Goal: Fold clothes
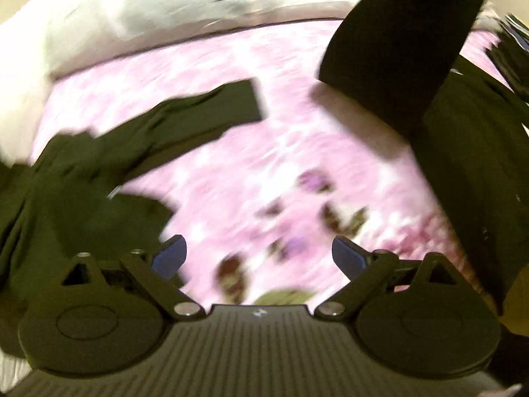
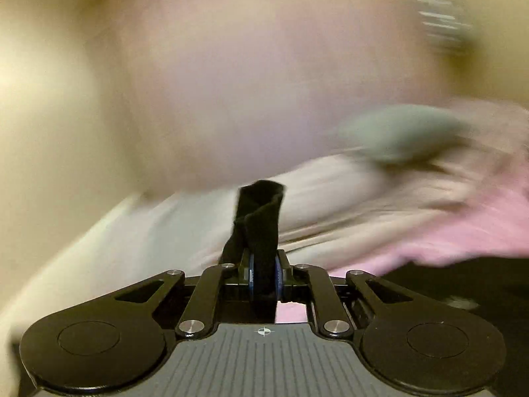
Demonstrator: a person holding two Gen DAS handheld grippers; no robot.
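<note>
Dark, near-black cloth is the matter here: a long-sleeved garment (image 1: 99, 172) lies partly on the pink flowered bedspread (image 1: 251, 152), and that bedspread serves as the landmark. One sleeve rests flat on it at the left of the left wrist view, its long axis running up and to the right with the cuff pointing toward the pale pillows (image 1: 99, 20) at the bedspread's far edge. The other sleeve (image 1: 403, 43) hangs in the air above the bedspread's right side — its length running steeply upward. The right gripper (image 2: 263, 274) has its jaws closed tight on a bunched end of that dark cloth, which sticks up past the fingertips. The left gripper (image 1: 259, 254) hovers low over the bedspread, jaws spread wide and holding nothing. My reading is a sleeve being carried for a fold — next it likely needs laying across the garment's body, though heavy blur leaves the fold line unclear.
</note>
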